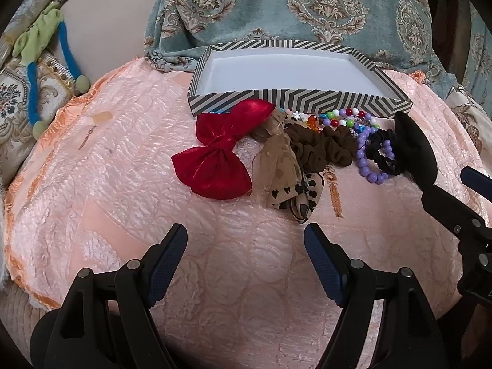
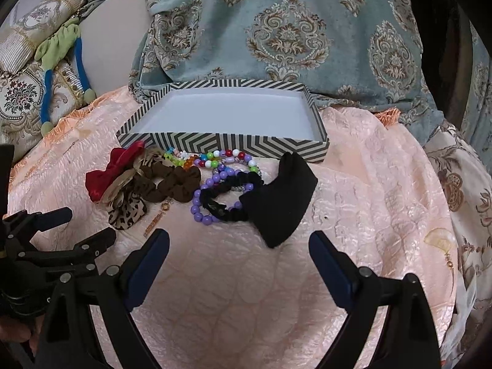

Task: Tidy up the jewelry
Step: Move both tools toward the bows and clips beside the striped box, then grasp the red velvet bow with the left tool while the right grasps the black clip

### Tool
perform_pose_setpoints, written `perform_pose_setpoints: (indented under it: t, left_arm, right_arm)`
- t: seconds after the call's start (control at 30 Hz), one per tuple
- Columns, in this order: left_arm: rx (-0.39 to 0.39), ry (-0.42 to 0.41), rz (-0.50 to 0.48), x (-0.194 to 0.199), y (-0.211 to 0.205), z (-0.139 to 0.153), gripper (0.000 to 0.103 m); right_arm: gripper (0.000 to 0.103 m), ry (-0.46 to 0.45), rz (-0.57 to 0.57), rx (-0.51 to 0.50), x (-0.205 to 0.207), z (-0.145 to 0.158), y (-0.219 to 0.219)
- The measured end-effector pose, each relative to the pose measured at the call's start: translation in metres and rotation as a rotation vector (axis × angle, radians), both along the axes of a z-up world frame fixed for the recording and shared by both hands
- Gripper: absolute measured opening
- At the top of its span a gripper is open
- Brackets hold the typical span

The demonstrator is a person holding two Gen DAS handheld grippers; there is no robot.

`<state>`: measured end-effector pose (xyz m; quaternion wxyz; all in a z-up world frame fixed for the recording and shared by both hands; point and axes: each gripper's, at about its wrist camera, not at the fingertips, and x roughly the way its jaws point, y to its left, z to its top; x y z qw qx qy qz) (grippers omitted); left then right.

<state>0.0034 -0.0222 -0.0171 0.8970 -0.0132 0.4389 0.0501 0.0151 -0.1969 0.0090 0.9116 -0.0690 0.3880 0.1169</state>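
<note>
An empty striped box [image 1: 307, 100] [image 2: 221, 144] with a white inside sits at the far side of a pink quilted cloth [image 1: 215, 276]. In front of it lie a red bow [image 1: 215, 156] [image 2: 107, 169], a leopard-print bow [image 1: 292, 193] [image 2: 126, 212], a brown scrunchie [image 1: 323, 149] [image 2: 172, 183], a purple bead bracelet [image 1: 370, 160] [image 2: 204, 203], a black scrunchie [image 1: 384, 153] [image 2: 227, 200], a multicoloured bead string [image 1: 341, 118] [image 2: 221, 156] and a black bow [image 1: 415, 150] [image 2: 283, 200]. My left gripper [image 1: 246, 240] is open and empty, short of the leopard bow. My right gripper [image 2: 240, 246] is open and empty, just before the black bow.
A teal patterned cushion [image 2: 292, 30] stands behind the box. A green and blue soft toy [image 1: 46, 61] [image 2: 61, 58] lies on ornate pillows at the left. The right gripper shows at the right edge of the left wrist view [image 1: 455, 209].
</note>
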Motion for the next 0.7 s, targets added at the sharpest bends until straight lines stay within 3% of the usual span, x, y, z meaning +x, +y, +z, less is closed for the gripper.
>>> perform_pose_setpoints:
  t: [0.57,0.63,0.7]
  left_arm:
    - [-0.007,0.01,-0.003,-0.001,0.006,0.0,0.063]
    - [-0.025,0.002,0.013,-0.003,0.016,0.005,0.063]
    - [-0.067,-0.027,0.047,-0.009,0.034,0.014,0.063]
  right_arm:
    - [0.094,0.003,-0.001,-0.005,0.001,-0.002,0.0]
    - [0.094,0.004,0.0,0.013,0.002,0.0,-0.003]
    - [0.094,-0.004,-0.009,0.101,0.002,0.008,-0.016]
